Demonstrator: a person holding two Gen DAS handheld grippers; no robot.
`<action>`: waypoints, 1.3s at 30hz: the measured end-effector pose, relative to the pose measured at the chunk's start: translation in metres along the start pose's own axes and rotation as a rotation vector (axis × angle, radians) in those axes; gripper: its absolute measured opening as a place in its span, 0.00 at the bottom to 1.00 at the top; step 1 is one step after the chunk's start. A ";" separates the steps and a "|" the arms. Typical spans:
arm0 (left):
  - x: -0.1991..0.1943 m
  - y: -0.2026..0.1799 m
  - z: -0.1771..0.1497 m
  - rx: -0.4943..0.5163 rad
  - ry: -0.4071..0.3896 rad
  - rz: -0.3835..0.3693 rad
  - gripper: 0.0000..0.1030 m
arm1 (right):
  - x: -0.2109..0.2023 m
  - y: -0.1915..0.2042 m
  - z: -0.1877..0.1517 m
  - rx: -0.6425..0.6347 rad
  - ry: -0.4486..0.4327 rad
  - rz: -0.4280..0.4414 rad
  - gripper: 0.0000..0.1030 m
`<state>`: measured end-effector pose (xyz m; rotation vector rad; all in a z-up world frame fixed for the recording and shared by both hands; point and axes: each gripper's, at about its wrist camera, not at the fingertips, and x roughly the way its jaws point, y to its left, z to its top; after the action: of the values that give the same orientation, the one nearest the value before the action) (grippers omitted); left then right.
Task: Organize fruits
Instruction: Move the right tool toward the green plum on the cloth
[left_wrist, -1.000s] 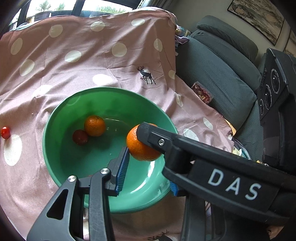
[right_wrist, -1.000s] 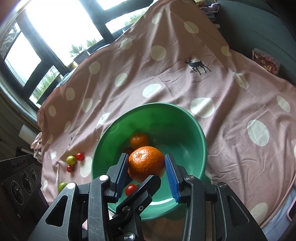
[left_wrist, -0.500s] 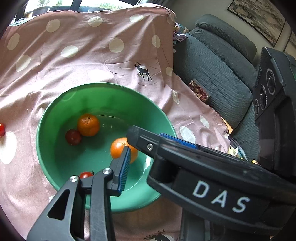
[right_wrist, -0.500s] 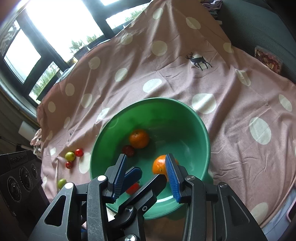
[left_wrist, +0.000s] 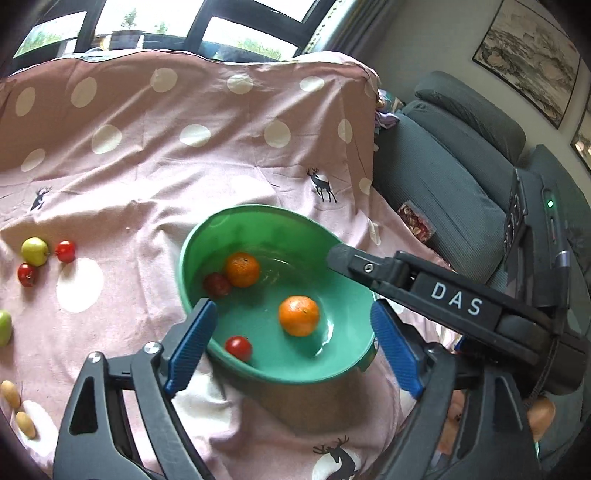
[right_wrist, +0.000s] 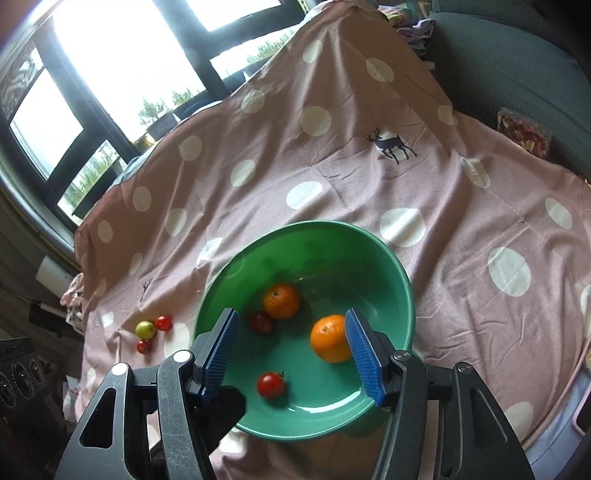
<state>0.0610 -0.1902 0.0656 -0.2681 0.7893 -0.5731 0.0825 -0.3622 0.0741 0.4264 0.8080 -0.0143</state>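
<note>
A green bowl (left_wrist: 258, 225) (right_wrist: 399, 266) sits on a pink dotted cloth. In it lie two oranges (left_wrist: 298, 315) (left_wrist: 242, 269), a dark red fruit (left_wrist: 217, 285) and a red tomato (left_wrist: 238, 348). In the right wrist view the near orange (right_wrist: 330, 338) lies by the right blue pad, loose on the bowl floor, with the tomato (right_wrist: 270, 384) in front. My left gripper (left_wrist: 293, 345) is open above the bowl's near rim. My right gripper (right_wrist: 293, 354) is open and empty over the bowl; its finger crosses the left wrist view (left_wrist: 369, 267).
Loose fruit lies on the cloth left of the bowl: a yellow-green fruit (left_wrist: 34, 251) (right_wrist: 145, 329), two small red ones (left_wrist: 65, 251) (left_wrist: 27, 274), a green one (left_wrist: 3, 326) and two tan ones (left_wrist: 10, 393). A grey sofa (left_wrist: 461, 184) stands at the right.
My right gripper opened and let the orange drop into the bowl, where it came to rest. Both grippers drew back and up from the bowl.
</note>
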 end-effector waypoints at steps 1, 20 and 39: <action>-0.008 0.007 -0.001 -0.021 -0.015 0.012 0.91 | -0.001 0.002 0.000 0.000 -0.006 0.008 0.62; -0.149 0.187 -0.032 -0.338 -0.237 0.580 0.99 | 0.033 0.096 -0.025 -0.145 0.094 0.227 0.77; -0.175 0.261 -0.057 -0.520 -0.194 0.569 0.61 | 0.160 0.244 -0.107 -0.271 0.557 0.358 0.46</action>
<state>0.0207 0.1229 0.0166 -0.5435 0.7718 0.2019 0.1614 -0.0754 -0.0154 0.3135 1.2506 0.5622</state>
